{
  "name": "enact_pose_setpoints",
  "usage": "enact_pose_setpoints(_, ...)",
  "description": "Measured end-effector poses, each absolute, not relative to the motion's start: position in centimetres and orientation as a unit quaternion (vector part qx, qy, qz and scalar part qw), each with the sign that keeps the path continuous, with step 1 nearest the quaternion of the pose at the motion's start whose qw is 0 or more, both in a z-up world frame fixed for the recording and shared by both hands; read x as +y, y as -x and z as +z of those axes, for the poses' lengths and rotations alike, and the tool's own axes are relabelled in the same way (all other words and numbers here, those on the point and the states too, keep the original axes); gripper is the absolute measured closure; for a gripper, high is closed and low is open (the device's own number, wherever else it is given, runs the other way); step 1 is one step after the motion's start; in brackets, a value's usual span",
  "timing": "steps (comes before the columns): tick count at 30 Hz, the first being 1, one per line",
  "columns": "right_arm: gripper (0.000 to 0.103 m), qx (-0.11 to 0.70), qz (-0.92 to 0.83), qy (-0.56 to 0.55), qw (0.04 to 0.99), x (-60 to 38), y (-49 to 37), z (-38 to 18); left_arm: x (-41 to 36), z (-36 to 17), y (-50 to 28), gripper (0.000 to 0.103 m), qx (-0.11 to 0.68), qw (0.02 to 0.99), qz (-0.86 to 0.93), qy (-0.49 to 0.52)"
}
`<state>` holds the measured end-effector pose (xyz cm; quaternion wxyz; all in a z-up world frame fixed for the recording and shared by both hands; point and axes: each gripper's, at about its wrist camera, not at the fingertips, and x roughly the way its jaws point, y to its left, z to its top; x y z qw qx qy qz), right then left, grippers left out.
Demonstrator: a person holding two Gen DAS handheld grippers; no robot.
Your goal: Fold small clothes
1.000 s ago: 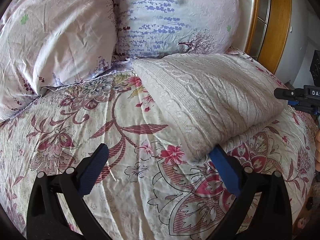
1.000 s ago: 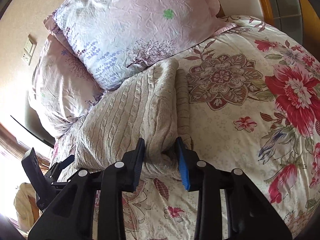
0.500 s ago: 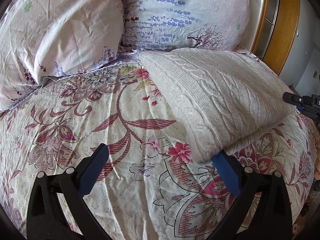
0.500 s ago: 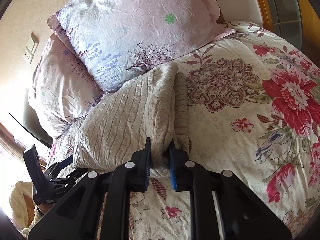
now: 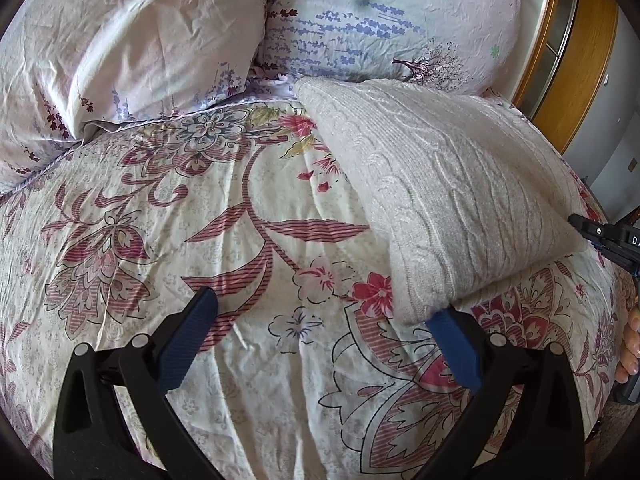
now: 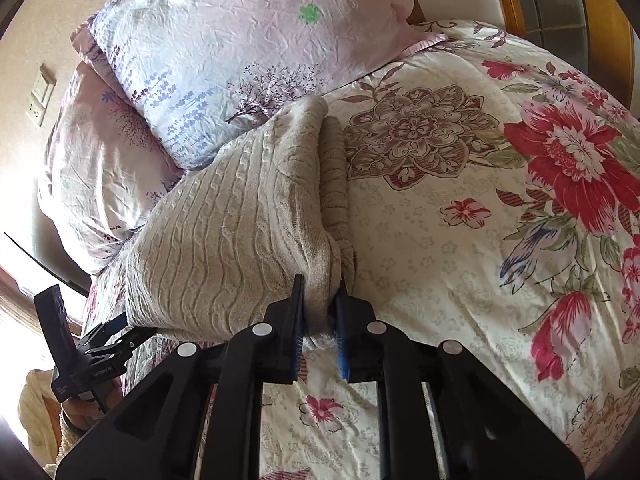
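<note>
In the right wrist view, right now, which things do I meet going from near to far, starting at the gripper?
right gripper, shut on the near corner of the knitted sweater → the sweater lying on the floral quilt → the pillow with purple sprigs → the wall.

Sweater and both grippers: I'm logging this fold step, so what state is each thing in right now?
Sweater: folded, lying on the quilt, its near corner pinched.
Right gripper: jaws have just closed, shut on the sweater corner.
Left gripper: open wide, holding nothing; one pad sits by the sweater's near corner.
Quilt: spread over the bed, lightly wrinkled.
Pillows: two, propped at the head of the bed.
</note>
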<state>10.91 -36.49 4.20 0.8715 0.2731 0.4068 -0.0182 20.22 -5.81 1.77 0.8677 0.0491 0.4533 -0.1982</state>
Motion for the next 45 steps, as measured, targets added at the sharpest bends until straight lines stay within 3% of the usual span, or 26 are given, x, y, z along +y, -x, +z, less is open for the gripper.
enact_pose_setpoints(10, 0.085, 0.418, -0.011, -0.289, 0.861, -37.0, -10.6, 4.4, -3.7, 2.7, -18.4, 0.002, 0.457, 0.863, -0.207, -0.057)
enact_pose_setpoints(12, 0.06, 0.412, -0.006, -0.311, 0.857, -38.0, -10.2, 5.1, -2.0, 4.1, -17.9, 0.002, 0.44, 0.87, -0.218, -0.044)
enact_pose_setpoints(15, 0.032, 0.372, -0.018, -0.321, 0.871, -39.8, -9.7, 7.5, 0.1, 6.5, -18.7, 0.002, 0.417, 0.877, -0.238, 0.012)
enact_pose_setpoints(18, 0.015, 0.368, 0.007, -0.352, 0.861, -40.9, -11.4, 8.8, 0.5, 7.6, -21.6, 0.002, 0.428, 0.862, -0.257, 0.088)
enact_pose_setpoints(20, 0.01, 0.386, 0.023, -0.37, 0.845, -41.1, -13.3, 8.7, -0.4, 7.7, -23.8, 0.002, 0.441, 0.84, -0.284, 0.138)
enact_pose_setpoints(26, 0.008, 0.478, 0.027, -0.371, 0.796, -40.0, -19.0, 6.1, -5.2, 5.8, -27.4, 0.002, 0.488, 0.809, -0.295, 0.145)
enact_pose_setpoints(36, 0.006, 0.468, 0.066, -0.408, 0.781, -40.2, -21.3, 3.5, -8.4, 3.3, -30.3, 0.003, 0.535, 0.774, -0.293, 0.168)
enact_pose_setpoints(40, 0.015, 0.464, 0.083, -0.415, 0.778, -39.8, -21.6, 2.9, -9.2, 2.6, -30.8, 0.01, 0.543, 0.756, -0.311, 0.19)
enact_pose_setpoints(43, 0.018, 0.461, 0.087, -0.413, 0.781, -39.6, -22.0, 2.8, -10.1, 2.2, -30.9, 0.024, 0.55, 0.736, -0.337, 0.207)
enact_pose_setpoints(45, 0.019, 0.453, 0.095, -0.427, 0.777, -39.8, -22.0, 2.5, -10.6, 2.2, -30.9, 0.025, 0.549, 0.736, -0.332, 0.216)
